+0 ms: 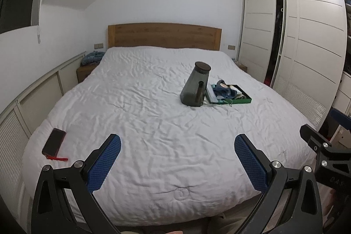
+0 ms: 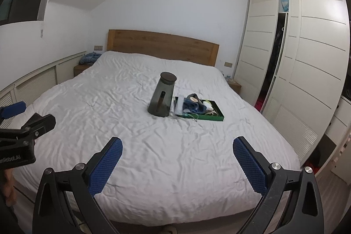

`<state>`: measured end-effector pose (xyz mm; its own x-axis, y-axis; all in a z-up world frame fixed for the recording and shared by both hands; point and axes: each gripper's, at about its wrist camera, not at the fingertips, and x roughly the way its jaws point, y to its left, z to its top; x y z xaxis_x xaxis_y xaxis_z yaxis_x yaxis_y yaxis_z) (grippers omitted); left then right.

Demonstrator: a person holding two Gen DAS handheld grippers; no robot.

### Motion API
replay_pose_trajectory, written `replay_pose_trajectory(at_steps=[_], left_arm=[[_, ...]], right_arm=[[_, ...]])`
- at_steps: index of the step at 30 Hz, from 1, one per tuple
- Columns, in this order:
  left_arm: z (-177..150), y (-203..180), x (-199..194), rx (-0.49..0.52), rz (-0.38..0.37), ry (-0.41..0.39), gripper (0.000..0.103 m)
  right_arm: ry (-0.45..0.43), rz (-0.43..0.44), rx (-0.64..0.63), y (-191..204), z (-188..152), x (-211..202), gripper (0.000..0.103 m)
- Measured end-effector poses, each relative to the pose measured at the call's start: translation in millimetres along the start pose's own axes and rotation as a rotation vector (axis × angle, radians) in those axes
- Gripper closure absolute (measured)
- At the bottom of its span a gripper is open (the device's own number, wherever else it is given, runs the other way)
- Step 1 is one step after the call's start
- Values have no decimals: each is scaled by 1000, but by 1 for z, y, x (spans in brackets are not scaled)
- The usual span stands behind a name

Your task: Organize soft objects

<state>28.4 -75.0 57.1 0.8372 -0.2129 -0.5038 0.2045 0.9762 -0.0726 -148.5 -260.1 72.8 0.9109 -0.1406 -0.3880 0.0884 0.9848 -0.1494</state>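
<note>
A green tray (image 1: 243, 100) (image 2: 216, 118) lies on the right half of the white bed (image 1: 142, 106) (image 2: 122, 106). It holds blue cloth (image 1: 223, 91) (image 2: 193, 105) and pale soft items (image 2: 208, 105). A dark grey lidded jug (image 1: 195, 87) (image 2: 162, 98) stands against the tray's left side. My left gripper (image 1: 177, 152) hovers open over the foot of the bed, nothing between its blue pads. My right gripper (image 2: 177, 155) is open too, beside it on the right, also empty. Both are well short of the tray.
A black phone (image 1: 53, 142) with a red strap lies near the bed's front left edge. A wooden headboard (image 1: 164, 35) backs the bed. White wardrobe doors (image 2: 307, 63) line the right wall, one gap open. A blue bundle (image 1: 91, 57) sits on the left nightstand.
</note>
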Motion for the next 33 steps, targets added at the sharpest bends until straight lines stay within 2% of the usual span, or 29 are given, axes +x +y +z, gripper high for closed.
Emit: replay_pose_trajectory(at_steps=[6, 12, 19, 33], left_arm=[[-3, 8, 23, -4, 11, 92, 1], [-10, 16, 38, -2, 40, 150, 1], [-11, 24, 43, -19, 55, 159, 1], [-11, 27, 44, -23, 51, 163, 1]], right_arm=[[116, 50, 40, 8, 15, 34, 0], [224, 107, 67, 14, 26, 64, 0], [233, 133, 61, 16, 36, 76, 0], [240, 130, 46, 22, 23, 80, 0]])
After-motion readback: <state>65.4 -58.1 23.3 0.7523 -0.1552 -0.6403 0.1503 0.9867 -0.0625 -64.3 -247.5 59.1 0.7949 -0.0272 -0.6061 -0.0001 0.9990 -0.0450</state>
